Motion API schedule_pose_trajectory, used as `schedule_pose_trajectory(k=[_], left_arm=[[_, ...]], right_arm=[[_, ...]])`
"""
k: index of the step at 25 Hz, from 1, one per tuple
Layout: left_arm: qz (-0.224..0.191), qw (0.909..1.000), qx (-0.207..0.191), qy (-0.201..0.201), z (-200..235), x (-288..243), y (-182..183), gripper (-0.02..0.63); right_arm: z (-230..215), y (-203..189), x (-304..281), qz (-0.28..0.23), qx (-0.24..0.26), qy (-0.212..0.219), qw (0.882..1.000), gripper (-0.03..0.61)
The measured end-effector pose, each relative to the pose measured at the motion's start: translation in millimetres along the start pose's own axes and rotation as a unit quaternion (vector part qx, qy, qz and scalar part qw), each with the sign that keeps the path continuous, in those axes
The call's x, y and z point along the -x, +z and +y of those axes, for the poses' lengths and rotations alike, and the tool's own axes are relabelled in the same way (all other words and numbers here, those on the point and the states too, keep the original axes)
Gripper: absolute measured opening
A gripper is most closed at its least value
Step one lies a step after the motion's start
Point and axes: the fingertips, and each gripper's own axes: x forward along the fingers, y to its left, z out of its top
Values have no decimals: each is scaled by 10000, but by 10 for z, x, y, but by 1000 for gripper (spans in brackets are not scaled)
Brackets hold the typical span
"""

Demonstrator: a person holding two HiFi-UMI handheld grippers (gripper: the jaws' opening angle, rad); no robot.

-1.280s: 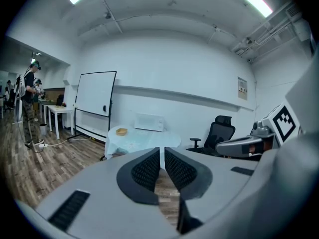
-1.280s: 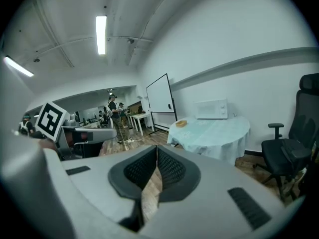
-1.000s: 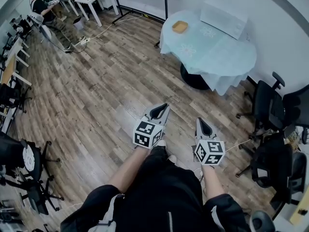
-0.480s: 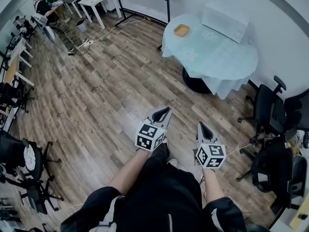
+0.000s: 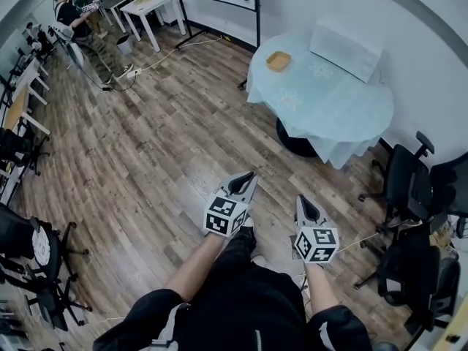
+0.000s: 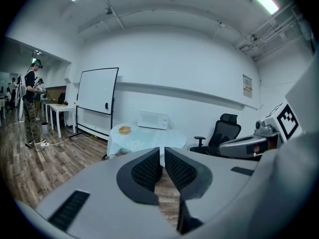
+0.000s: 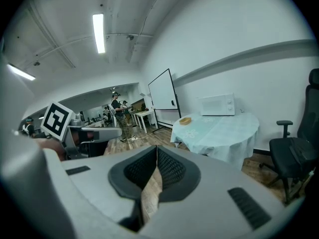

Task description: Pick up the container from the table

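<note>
We hold the left gripper (image 5: 249,175) with jaws all but together, a thin slit between the pads and nothing in it. The right gripper (image 5: 300,199) has its tips met, likewise empty, and both are over the wooden floor (image 5: 146,145). The container (image 5: 278,61), shallow and tan, sits near the edge of the round cloth-covered table (image 5: 329,108), well apart from both grippers, with a white microwave (image 5: 348,49) on the same cloth.
</note>
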Motion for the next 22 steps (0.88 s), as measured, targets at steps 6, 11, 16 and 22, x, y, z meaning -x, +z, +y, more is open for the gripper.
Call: schedule_pose_trajectory(k=[6,11,16,22], left_arm=[[-31,9999,16,-113,280,-451,214,41],[-30,9997,2,-228,536,-773,402,41],[-27,9995,-38,-316,791,-1036,531,41],[60,9993,-32,-363,1116,-1213,555,41]], right_arm=[[-173,258,-447,7,31,-48,10000,26],[-280,477,-791,-24,1,-151,9999,25],[-348,625,-1124,-50,-34,-231,9997,25],[-307,708,-1490,-21,-49,-255,9997,26]])
